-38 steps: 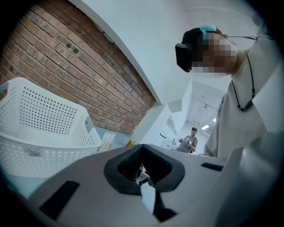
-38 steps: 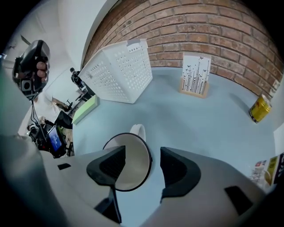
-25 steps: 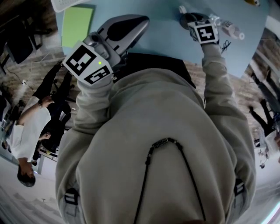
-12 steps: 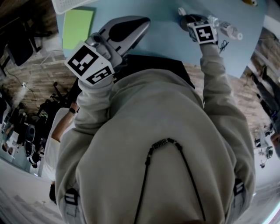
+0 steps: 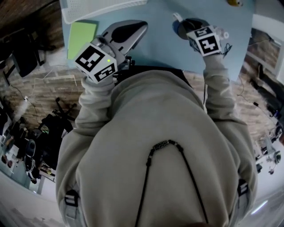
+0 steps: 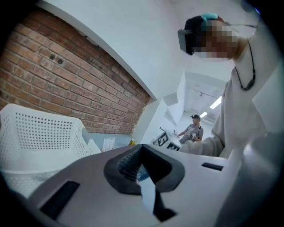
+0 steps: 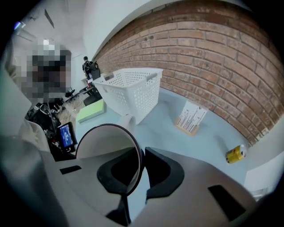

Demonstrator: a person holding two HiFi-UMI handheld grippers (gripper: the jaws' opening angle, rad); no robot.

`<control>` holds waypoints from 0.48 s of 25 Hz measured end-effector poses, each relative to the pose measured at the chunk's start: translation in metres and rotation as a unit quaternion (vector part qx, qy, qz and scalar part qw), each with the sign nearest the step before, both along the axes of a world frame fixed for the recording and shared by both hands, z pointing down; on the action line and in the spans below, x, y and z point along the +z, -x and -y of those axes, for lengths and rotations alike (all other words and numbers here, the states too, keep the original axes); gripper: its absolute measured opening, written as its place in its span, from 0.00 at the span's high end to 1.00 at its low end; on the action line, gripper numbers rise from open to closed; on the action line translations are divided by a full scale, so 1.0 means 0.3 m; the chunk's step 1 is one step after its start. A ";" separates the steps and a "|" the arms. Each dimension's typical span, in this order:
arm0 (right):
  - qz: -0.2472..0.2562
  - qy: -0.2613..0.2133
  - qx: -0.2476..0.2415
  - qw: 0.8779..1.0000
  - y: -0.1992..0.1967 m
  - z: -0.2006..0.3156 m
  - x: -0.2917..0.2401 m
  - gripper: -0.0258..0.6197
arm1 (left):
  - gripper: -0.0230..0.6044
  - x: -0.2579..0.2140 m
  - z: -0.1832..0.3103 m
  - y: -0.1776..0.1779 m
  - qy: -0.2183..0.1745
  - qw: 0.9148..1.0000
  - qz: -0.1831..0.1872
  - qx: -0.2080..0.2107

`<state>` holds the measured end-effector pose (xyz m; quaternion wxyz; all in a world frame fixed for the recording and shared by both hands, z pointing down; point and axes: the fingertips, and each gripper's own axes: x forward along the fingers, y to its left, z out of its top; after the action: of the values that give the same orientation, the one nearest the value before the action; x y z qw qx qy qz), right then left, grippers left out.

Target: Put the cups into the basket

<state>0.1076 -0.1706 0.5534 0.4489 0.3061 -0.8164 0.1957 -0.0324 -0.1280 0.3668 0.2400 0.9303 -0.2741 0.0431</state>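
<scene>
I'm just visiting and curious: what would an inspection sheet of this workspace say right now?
Surface: light blue table.
Job's things: cup held by its rim; white basket behind it.
Clutter: green pad, card stand, yellow can.
Grippers: right gripper has just closed on the cup; left gripper shut, empty.
Cables: black cord beside the right gripper.
Surroundings: brick wall, person in the background.

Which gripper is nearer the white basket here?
Left. The left gripper, jaws together, sits close by the near corner of the basket. The right gripper, whose jaws have just closed on the wall of the cup, is farther off, to the basket's right.
</scene>
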 end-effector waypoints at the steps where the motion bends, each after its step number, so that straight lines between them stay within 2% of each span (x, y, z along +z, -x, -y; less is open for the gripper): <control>1: 0.004 -0.010 -0.005 1.000 0.006 -0.001 -0.069 0.88 | 0.97 0.000 -0.005 -0.005 -0.007 1.000 0.013 0.004; 2: 0.008 -0.017 -0.010 1.000 0.013 -0.011 -0.138 0.88 | 0.97 -0.009 -0.018 -0.012 -0.009 1.000 0.020 0.008; 5: 0.017 -0.033 -0.027 0.999 0.023 -0.037 -0.289 0.88 | 0.97 -0.076 -0.045 -0.038 -0.011 1.000 0.010 0.014; 9: 0.034 -0.066 -0.037 0.997 -0.012 0.019 -0.434 0.88 | 0.97 -0.161 0.012 -0.098 -0.044 0.999 0.007 0.019; 12: 0.054 -0.087 -0.044 0.994 0.019 0.022 -0.506 0.88 | 0.97 -0.193 0.014 -0.092 -0.054 0.998 0.016 0.020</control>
<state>0.1019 -0.1772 0.4017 0.3838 0.2965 -0.8662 0.1205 -0.0049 -0.1322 0.3089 0.1843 0.9462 -0.2617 0.0483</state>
